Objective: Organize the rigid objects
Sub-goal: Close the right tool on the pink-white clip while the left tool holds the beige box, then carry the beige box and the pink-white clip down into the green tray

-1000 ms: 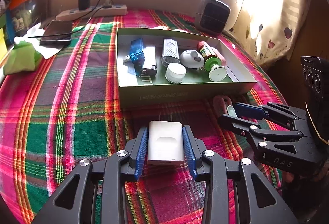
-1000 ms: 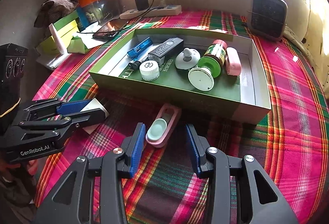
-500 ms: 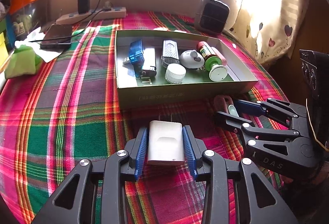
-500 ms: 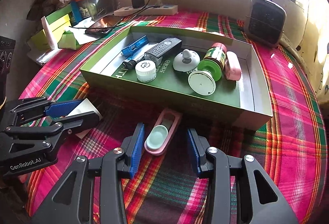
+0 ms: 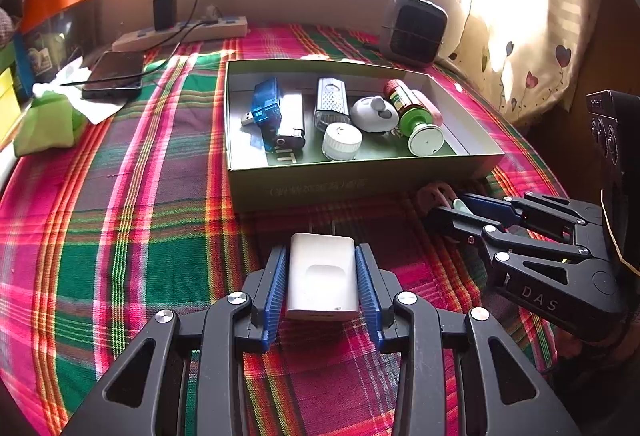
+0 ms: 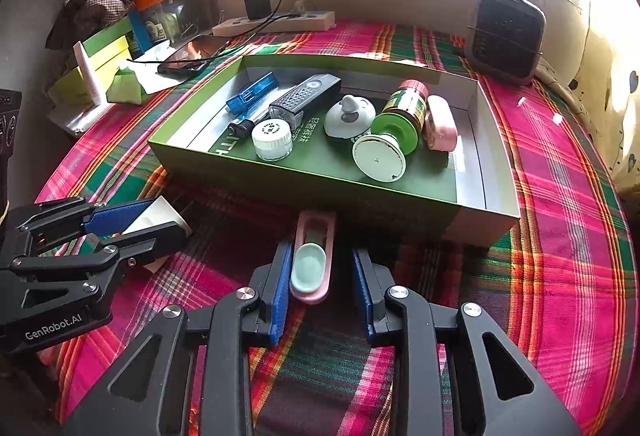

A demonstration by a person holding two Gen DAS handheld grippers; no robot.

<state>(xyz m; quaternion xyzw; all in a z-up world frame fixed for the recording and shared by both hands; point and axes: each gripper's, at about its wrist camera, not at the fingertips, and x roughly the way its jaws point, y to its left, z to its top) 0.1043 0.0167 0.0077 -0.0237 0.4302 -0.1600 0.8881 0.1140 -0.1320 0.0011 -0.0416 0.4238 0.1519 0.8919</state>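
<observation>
Left wrist view: my left gripper (image 5: pixel 322 276) clamps the white charger (image 5: pixel 323 276). Right gripper (image 6: pixel 322 280) stands open around the pink case (image 6: pixel 314 260). Both go in the green box (image 6: pixel 400 213), already mostly filled.

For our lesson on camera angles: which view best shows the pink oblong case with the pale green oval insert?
The right wrist view: the pink oblong case lies whole between that gripper's fingers. The left wrist view shows only its far end, behind the right gripper.
</observation>
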